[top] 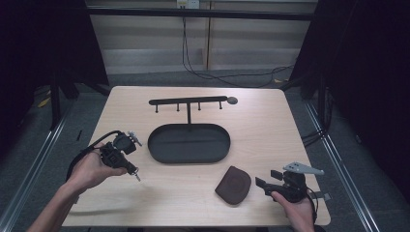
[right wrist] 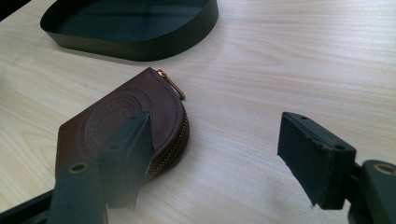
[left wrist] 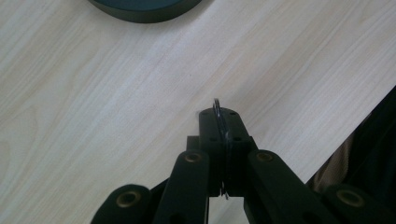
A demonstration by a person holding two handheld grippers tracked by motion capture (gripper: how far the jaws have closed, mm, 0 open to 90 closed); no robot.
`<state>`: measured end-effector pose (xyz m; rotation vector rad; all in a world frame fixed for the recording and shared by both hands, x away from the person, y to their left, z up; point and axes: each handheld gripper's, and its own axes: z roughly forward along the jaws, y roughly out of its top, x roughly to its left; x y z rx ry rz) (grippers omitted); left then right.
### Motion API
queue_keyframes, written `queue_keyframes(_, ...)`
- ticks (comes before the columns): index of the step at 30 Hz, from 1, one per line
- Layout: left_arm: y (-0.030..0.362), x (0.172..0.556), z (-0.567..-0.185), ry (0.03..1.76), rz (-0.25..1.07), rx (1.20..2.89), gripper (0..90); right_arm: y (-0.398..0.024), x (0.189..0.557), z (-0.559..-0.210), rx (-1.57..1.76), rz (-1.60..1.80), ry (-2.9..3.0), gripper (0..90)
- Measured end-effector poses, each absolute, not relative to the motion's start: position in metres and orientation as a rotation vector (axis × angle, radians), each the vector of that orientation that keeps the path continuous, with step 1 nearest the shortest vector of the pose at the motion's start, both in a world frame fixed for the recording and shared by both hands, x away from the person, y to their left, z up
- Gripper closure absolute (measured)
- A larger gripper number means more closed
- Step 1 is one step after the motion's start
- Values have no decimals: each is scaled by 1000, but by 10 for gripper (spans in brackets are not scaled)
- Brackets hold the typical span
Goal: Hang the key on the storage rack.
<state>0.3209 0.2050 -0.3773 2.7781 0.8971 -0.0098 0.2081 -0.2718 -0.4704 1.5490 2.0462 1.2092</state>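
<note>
My left gripper (left wrist: 219, 122) is shut on a thin metal ring (left wrist: 216, 106) that stands edge-on between its jaws, just above the bare wood. In the high view the left gripper (top: 134, 171) hangs over the table's left front, with the small metal piece (top: 138, 177) sticking out of its tip. A brown leather zip pouch (right wrist: 122, 116) lies flat on the table. My right gripper (right wrist: 219, 135) is open, its left jaw over the pouch's edge and its right jaw over bare wood. From above, the right gripper (top: 267, 181) sits just right of the pouch (top: 233, 184).
A black oval tray (top: 155, 146) lies at the table's middle, with its wall (right wrist: 140, 46) beyond the pouch. Behind it stands a black rack with several hooks (top: 188, 101). The table's front edge is close to both hands.
</note>
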Motion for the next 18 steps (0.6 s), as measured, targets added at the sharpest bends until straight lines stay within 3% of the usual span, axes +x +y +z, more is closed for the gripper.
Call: queue_keyframes(18, 201, 326, -359, 925, 12, 2763, 893, -271, 208, -471, 1551, 1204, 2052, 260)
